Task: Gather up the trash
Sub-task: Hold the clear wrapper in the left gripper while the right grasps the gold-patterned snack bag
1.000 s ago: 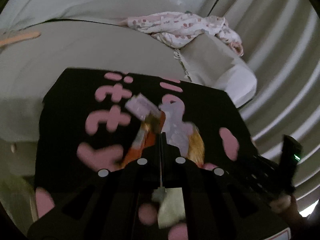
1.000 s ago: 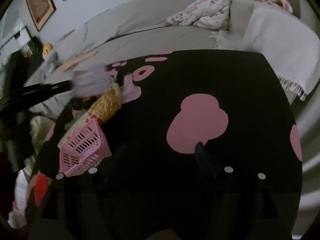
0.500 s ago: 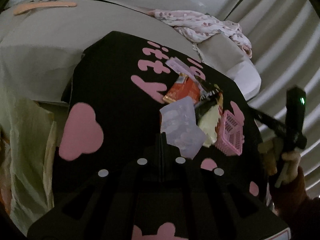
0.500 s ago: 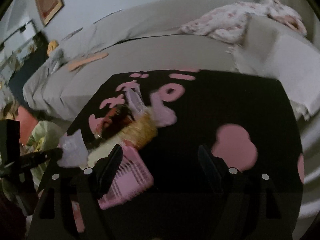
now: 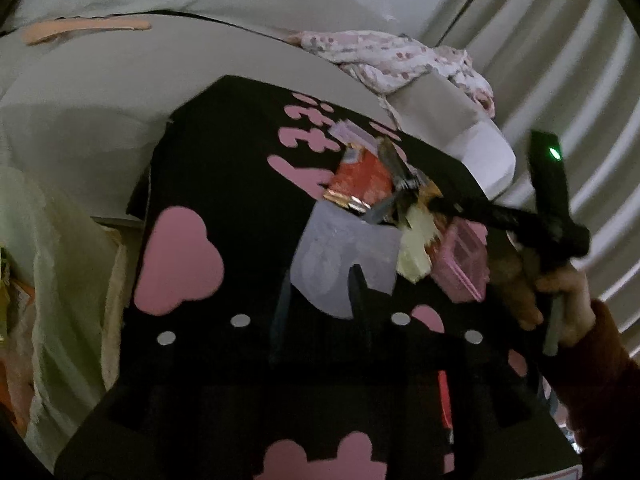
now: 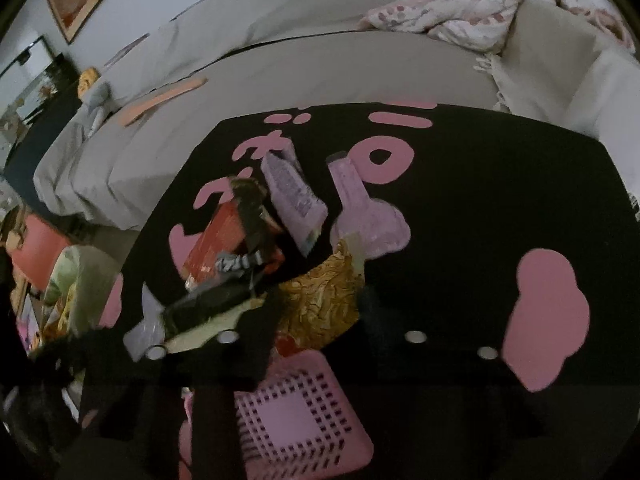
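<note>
L wrist view: green-tinted plastic bag [image 5: 60,280] hangs far L of the left gripper [image 5: 316,304], off the edge of the black table w/ pink shapes [image 5: 224,184]. Left gripper fingers stand apart, a pale lilac wrapper [image 5: 340,248] lying betw/over the tips; whether it is pinched – cannot tell. Just ahead: red snack packet [image 5: 362,182], dark wrapper [image 5: 396,168]. R of tips: yellow-white wrapper [image 5: 416,240], then pink basket [image 5: 464,260]. Far R, only here: right hand [image 5: 560,292] w/ the right gripper body reaching across to the trash pile.

R wrist view: right gripper [image 6: 316,312] spread wide, nothing betw fingers. L of it the left gripper tip appears, blurred. Ahead-L: red packet [image 6: 220,236], dark wrapper [image 6: 252,216], lilac pack [image 6: 292,192]. Betw fingers, ahead: golden noodle packet [image 6: 324,300]. Below: basket [image 6: 304,412]. Only here: grey sofa [image 6: 280,68], floral blanket [image 6: 480,8] far R
</note>
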A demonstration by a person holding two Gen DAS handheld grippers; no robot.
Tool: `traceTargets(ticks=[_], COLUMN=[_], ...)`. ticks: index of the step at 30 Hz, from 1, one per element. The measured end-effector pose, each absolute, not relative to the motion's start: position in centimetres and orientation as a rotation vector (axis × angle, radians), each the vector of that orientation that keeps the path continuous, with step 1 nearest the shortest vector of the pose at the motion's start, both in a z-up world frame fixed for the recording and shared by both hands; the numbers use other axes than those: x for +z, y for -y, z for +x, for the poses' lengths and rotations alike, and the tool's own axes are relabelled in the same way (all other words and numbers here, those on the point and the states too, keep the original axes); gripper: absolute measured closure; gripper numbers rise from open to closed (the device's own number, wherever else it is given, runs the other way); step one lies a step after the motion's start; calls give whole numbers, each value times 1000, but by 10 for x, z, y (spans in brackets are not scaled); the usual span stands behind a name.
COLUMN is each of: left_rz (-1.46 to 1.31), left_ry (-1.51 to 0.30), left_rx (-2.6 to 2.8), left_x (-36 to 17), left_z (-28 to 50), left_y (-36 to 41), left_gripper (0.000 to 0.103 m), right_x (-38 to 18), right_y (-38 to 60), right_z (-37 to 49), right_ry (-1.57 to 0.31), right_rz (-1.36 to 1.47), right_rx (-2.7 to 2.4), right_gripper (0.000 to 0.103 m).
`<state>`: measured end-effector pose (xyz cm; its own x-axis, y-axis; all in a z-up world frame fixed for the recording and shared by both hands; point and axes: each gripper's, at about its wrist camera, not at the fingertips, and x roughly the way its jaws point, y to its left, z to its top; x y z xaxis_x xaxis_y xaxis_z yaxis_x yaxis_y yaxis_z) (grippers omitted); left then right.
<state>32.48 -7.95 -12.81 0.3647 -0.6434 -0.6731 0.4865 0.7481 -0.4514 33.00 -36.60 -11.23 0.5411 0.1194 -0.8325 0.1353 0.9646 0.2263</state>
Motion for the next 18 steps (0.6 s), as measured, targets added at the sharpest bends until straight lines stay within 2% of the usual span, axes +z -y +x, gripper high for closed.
traceTargets(ticks=[1, 7, 8, 13, 14, 15, 16, 18], left_rz=[-186, -149, -141, -46, -18, -5, 6, 13], left_ry=[-949, -988, -994, -992, -984, -984, -993, -983], left_rx=[-715, -664, -666, -619, -602, -596, -596, -595], left_x=[-129, -139, -140, -143, -143, -143, -144, -141], left_z=[328, 335, 333, 327, 325, 325, 325, 321], left_y=[80, 93, 97, 119, 124, 127, 130, 134], left_gripper=[69, 68, 68, 68, 71, 89, 97, 100], right_x=[-110, -94, -90, -67, -63, -57, -53, -44], right_y=[369, 393, 399, 422, 425, 428, 430, 431], right_z=[324, 285, 277, 244, 239, 231, 226, 217], right_ry=[-1004, -962, -947, -867, -851, -831, -814, -782], right_rz=[277, 250, 251, 261, 262, 266, 267, 261], right_rx=[-2, -42, -51, -98, -102, -105, -105, -97], right_gripper=[75, 78, 82, 83, 83, 83, 84, 84])
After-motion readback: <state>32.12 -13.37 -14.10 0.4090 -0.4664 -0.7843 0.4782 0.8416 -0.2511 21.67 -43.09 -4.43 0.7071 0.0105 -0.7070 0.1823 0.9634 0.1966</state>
